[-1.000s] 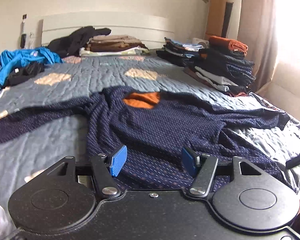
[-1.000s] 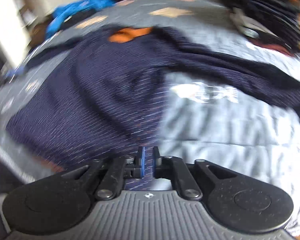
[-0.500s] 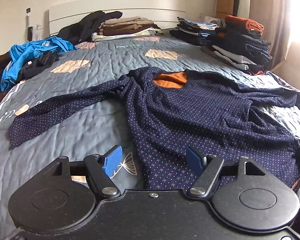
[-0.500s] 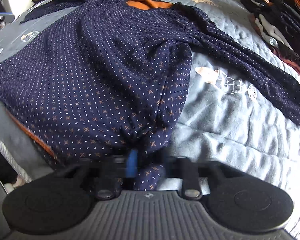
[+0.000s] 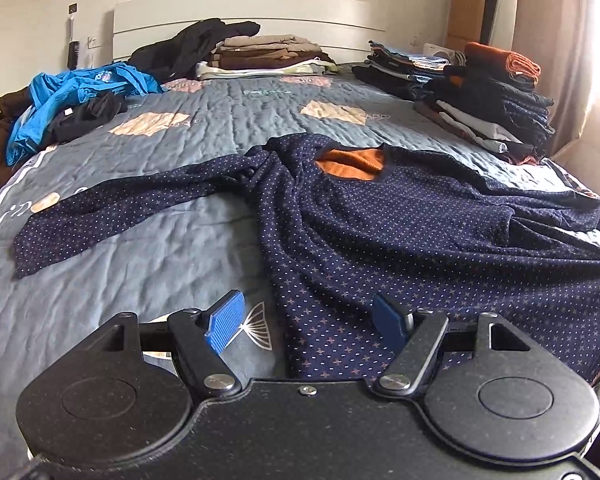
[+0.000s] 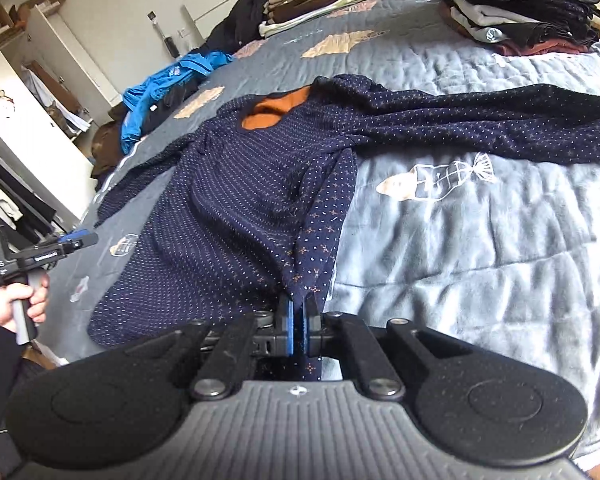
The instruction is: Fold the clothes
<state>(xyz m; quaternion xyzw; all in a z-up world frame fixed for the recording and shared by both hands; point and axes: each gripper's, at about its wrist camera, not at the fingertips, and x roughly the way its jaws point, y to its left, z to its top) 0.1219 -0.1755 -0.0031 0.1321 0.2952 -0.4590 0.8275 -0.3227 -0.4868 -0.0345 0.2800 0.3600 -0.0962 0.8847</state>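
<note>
A navy dotted long-sleeved top with an orange lining lies spread on the grey quilted bed, sleeves out to both sides. It also shows in the right wrist view. My left gripper is open and empty, just above the top's hem at the near bed edge. It also shows at the left of the right wrist view, held in a hand. My right gripper is shut on the hem of the top and pulls a taut ridge of cloth toward me.
Stacks of folded clothes stand on the bed's right side, and another stack at the headboard. A blue garment and dark clothes lie in a heap at the back left. A wardrobe stands left of the bed.
My left gripper has lifted and drawn back from over the top, staying open. My right gripper has kept hold of the hem and pulled it back, so the cloth is stretched flatter.
</note>
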